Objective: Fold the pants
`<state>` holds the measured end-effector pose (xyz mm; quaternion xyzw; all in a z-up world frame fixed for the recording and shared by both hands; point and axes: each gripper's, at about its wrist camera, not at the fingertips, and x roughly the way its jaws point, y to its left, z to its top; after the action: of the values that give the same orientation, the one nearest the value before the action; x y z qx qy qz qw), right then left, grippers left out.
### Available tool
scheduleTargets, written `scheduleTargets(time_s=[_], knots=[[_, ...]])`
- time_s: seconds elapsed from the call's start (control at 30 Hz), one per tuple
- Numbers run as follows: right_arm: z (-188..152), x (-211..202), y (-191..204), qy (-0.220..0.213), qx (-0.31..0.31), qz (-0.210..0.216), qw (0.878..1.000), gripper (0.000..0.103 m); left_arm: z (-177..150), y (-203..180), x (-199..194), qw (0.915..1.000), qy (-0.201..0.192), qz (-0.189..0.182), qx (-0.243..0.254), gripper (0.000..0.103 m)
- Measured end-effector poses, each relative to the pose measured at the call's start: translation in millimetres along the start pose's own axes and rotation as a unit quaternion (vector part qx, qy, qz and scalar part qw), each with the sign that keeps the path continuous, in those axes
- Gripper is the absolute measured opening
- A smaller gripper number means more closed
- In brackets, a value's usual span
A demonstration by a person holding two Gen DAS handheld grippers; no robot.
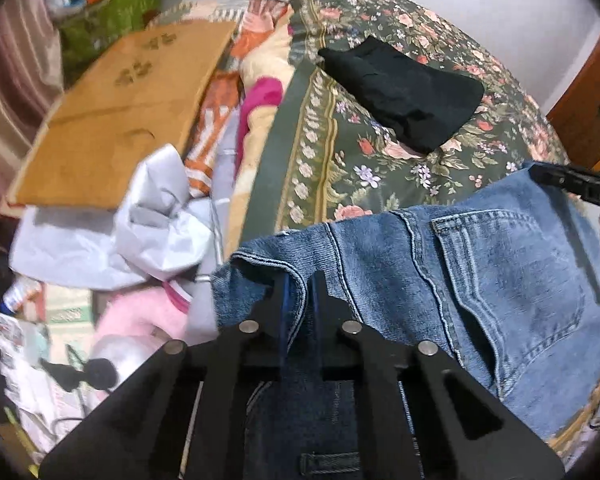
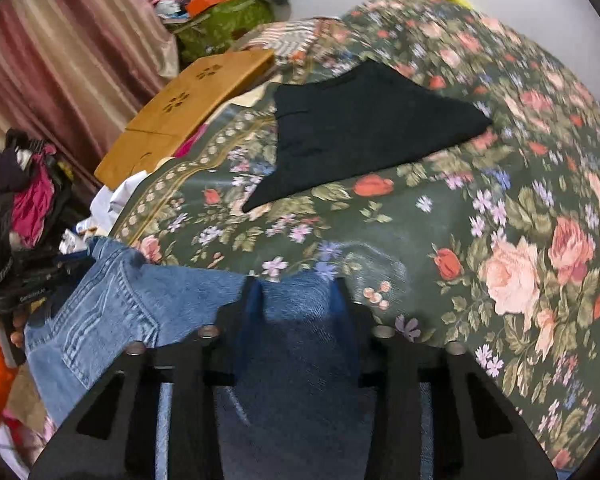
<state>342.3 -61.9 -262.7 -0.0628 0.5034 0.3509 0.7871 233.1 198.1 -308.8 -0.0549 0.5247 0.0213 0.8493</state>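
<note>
Blue jeans (image 1: 500, 280) lie on the near edge of a floral bedspread (image 1: 340, 160), back pocket up. My left gripper (image 1: 298, 280) is shut on a folded hem at the jeans' left edge, denim pinched between its narrow jaws. The right gripper (image 1: 580, 188) reaches onto the jeans' far right corner. In the right wrist view, my right gripper (image 2: 296, 284) has a thick bunch of the jeans (image 2: 120, 312) filling the gap between its pads. The left gripper (image 2: 20, 280) and a hand show at the left edge, partly hidden.
A folded black garment (image 1: 404, 92) (image 2: 360, 128) lies farther back on the bedspread (image 2: 500, 200). A wooden board (image 1: 120, 112) (image 2: 188, 108), white clothes (image 1: 140, 232) and a green bag (image 2: 224, 20) crowd the left side beside a striped curtain (image 2: 60, 60).
</note>
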Motion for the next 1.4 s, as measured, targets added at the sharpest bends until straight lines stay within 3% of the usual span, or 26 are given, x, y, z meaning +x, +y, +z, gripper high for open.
scheduleTargets(time_s=[0.07,0.13,0.17,0.27,0.37,0.43,0.5,0.53,0.67,0.77,0.87,0.93,0.97,1.0,1.13,1.27,1.3,1.33,1.37,1.4], knots=[[-4.4,-1.6,9.9,-0.013,-0.022,-0.024,0.999,0.023,-0.1,-1.3,-3.2,0.9987,-0.014,0.047,0.012,0.007],[-6.6,0.3,17.6,-0.021,-0.039,-0.049,0.998,0.021,0.4,2.5,-2.4,0.987,-0.027,0.157,0.023,0.003],[-7.5,1.2,19.4,-0.024,-0.043,-0.058,0.997,0.02,1.0,8.5,-1.2,0.9881,-0.023,0.151,0.02,0.003],[-4.4,4.2,17.2,-0.024,-0.039,-0.058,0.997,0.02,2.5,32.4,0.7,0.9968,0.007,0.077,-0.021,0.004],[-3.1,-2.1,19.8,-0.018,-0.036,-0.065,0.997,0.021,1.7,35.6,-22.4,0.9976,-0.013,0.061,-0.029,0.006],[-4.6,-12.7,21.8,-0.014,-0.028,-0.072,0.997,0.021,-3.3,36.1,-42.7,0.9982,-0.026,0.045,-0.028,0.019],[-10.5,-31.7,24.2,-0.019,-0.025,-0.072,0.997,0.022,-9.4,34.7,-53.6,0.9984,-0.032,0.037,-0.028,0.061],[-14.3,-40.0,25.5,-0.024,-0.024,-0.068,0.997,0.023,-16.9,34.4,-61.0,0.9984,-0.036,0.031,-0.03,0.069],[-40.7,-78.7,34.3,-0.047,-0.021,-0.067,0.996,0.043,-36.6,27.6,-56.8,0.9993,0.0,-0.005,-0.038,0.073],[-62.9,-93.6,41.4,-0.046,-0.022,-0.073,0.996,0.044,-56.9,27.8,-48.2,0.9964,0.028,-0.044,-0.066,0.073],[-83.2,-97.7,44.1,-0.038,-0.008,-0.072,0.997,0.044,-75.2,20.1,-34.3,0.9922,0.054,-0.075,-0.082,0.061],[-99.3,-94.4,45.1,-0.026,0.013,-0.063,0.998,0.044,-80.5,10.8,-37.7,0.996,0.035,-0.044,-0.069,0.055],[-106.6,-92.1,45.3,-0.02,0.023,-0.058,0.998,0.044,-81.4,5.3,-42.2,0.9977,0.028,-0.03,-0.054,0.038],[-114.6,-89.1,45.3,-0.015,0.032,-0.054,0.998,0.044,-81.5,0.8,-46.9,0.9977,0.026,-0.043,-0.045,0.02],[-136.2,-84.6,43.2,-0.003,0.065,-0.041,0.997,0.044,-78.7,-8.6,-67.8,0.9998,-0.01,-0.001,-0.016,0.018],[-154.5,-86.7,45.9,-0.008,0.075,-0.036,0.997,0.044,-72.3,3.6,-80.2,0.9992,-0.027,0.017,-0.022,0.018],[-157.2,-86.4,47.5,-0.008,0.069,-0.039,0.997,0.044,-72.0,8.3,-82.2,0.9988,-0.031,0.028,-0.025,0.012],[-159.7,-87.1,49.7,-0.011,0.062,-0.042,0.997,0.044,-71.2,11.5,-82.6,0.9982,-0.032,0.046,-0.024,0.0],[-161.9,-88.0,50.7,-0.014,0.06,-0.045,0.997,0.044,-72.9,15.7,-81.2,0.9937,-0.033,0.105,-0.022,0.0],[-164.4,-88.8,50.5,-0.019,0.064,-0.047,0.997,0.044,-76.1,22.6,-78.6,0.9926,-0.028,0.116,-0.024,0.0]])
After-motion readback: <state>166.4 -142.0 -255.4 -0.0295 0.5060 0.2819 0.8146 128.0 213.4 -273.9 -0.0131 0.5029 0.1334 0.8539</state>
